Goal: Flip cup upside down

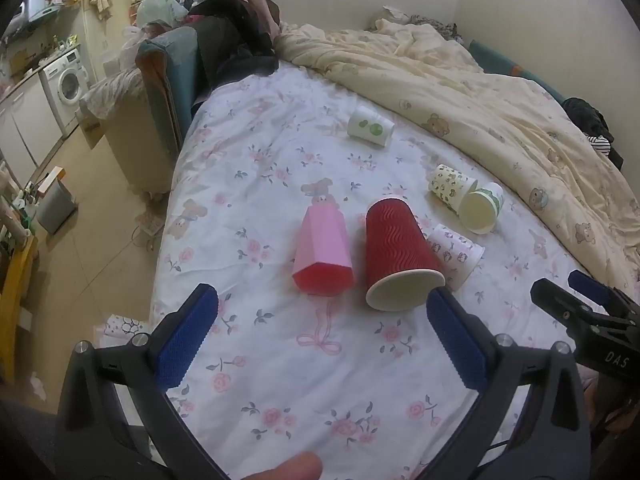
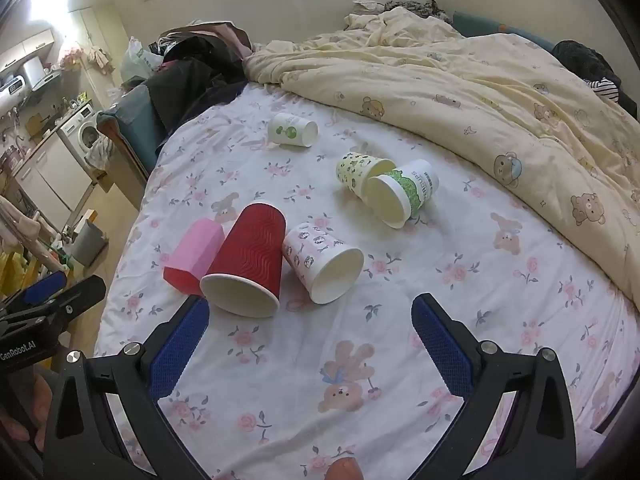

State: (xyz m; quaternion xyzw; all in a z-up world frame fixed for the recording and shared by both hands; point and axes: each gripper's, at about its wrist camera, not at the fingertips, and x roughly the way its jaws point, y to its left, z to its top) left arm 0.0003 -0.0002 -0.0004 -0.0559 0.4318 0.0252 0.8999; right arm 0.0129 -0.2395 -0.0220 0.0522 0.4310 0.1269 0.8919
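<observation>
Inspecting the bed (image 2: 280, 380): six cups lie on their sides, none inverted, so the task is not begun. My left claw (image 1: 322, 336) and right claw (image 2: 310, 344) both hover wide open, holding nothing. Nearest is the red cup (image 2: 248, 264), mouth towards me, between the pink cup (image 2: 194, 256) and a white printed cup (image 2: 320, 260).

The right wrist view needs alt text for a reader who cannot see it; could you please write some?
Six paper cups lie on their sides on a floral bedsheet: a red cup between a pink cup and a white patterned cup in front, three more behind. The right gripper hangs over the sheet, jaws open and empty; a cream quilt is bunched behind.
</observation>
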